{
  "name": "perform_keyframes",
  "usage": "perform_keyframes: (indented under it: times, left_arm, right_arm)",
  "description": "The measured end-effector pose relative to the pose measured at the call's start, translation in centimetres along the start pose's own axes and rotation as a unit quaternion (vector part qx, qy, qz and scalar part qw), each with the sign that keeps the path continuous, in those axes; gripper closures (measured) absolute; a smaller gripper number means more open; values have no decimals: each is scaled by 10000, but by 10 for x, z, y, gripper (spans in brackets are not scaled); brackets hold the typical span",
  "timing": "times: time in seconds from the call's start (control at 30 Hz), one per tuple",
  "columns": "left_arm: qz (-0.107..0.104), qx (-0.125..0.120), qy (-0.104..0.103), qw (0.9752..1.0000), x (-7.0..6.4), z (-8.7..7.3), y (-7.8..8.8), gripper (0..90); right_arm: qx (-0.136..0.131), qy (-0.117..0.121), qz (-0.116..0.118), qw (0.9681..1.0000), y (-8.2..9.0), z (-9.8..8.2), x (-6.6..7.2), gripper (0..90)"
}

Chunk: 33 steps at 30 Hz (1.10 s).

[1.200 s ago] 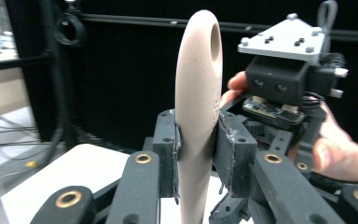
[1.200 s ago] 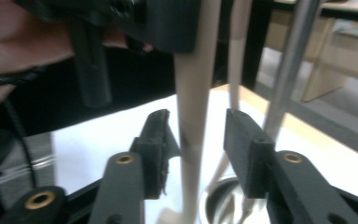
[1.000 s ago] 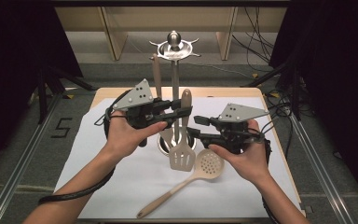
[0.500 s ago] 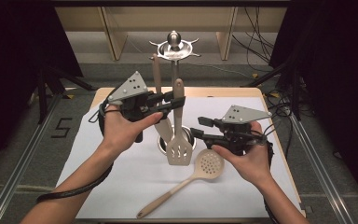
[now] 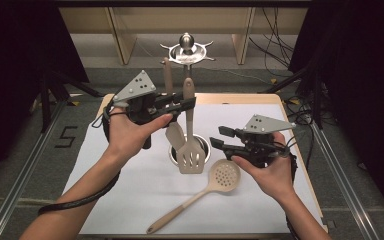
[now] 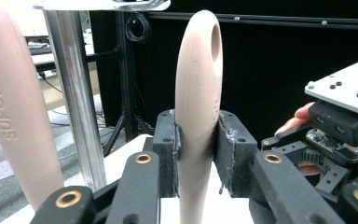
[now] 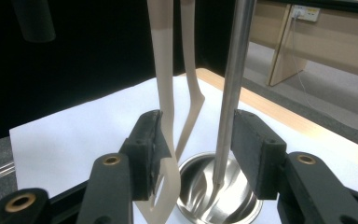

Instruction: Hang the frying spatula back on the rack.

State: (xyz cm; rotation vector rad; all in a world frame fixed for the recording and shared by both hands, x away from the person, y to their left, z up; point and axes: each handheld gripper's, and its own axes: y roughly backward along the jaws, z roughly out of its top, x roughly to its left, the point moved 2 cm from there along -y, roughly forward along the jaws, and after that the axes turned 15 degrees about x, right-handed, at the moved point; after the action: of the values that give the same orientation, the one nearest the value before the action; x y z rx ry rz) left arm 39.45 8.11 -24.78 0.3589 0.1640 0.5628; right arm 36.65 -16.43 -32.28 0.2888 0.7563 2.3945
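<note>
Lifted since earlier frame: slotted spatula (image 5: 190, 150), raised by left gripper (image 5: 184, 106), fingers (image 6: 168, 154) clenched on its handle beside rack pole (image 6: 74, 93). Right gripper (image 5: 219, 139) held apart, fingers (image 7: 256, 154) released, spatula blade just left of them above steel cup (image 7: 223, 196).

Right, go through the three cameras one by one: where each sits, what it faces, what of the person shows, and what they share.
High view: above the person's side, looking forward and down on the table; both forearms, left tongs, right tongs.
Left gripper view: rides the left tongs, looking along the jaws shut on the slotted spatula handle.
Right gripper view: rides the right tongs, open, facing the rack pole.
Shared: the slotted spatula and the rack pole.
</note>
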Motion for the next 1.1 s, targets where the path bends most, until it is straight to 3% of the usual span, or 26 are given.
perform_keyframes:
  times: [0.07,0.1,0.17,0.23,0.3,0.33,0.5,0.6,1.0,1.1]
  left_arm:
    - [46,28,15,10000,0,1,1,707]
    - [50,16,37,10000,0,2,1,707]
    - [53,20,47,10000,0,3,1,707]
    - [50,31,71,10000,0,4,1,708]
    - [54,41,84,9999,0,4,1,707]
    - [61,49,86,9999,1,4,1,707]
    - [86,63,106,9999,3,5,1,708]
    - [107,88,116,9998,4,5,1,708]
    - [220,136,212,9994,8,8,1,708]
    - [220,140,194,9995,6,9,1,708]
  right_arm:
    - [29,69,-80,9999,0,-1,-2,526]
    - [114,-80,-30,9999,1,-3,-1,527]
    - [82,11,-125,9999,1,-3,-3,529]
    - [157,-142,-104,9997,1,-5,-2,529]
    - [119,-16,-196,9997,1,-6,-5,528]
    - [164,-61,-207,9996,2,-7,-6,529]
    - [130,-69,-180,9997,3,-7,-7,527]
    - [105,-213,-122,9996,2,-7,-4,526]
    - [34,-131,-205,9997,1,-7,-6,519]
    - [156,-159,-83,9997,1,-7,-5,519]
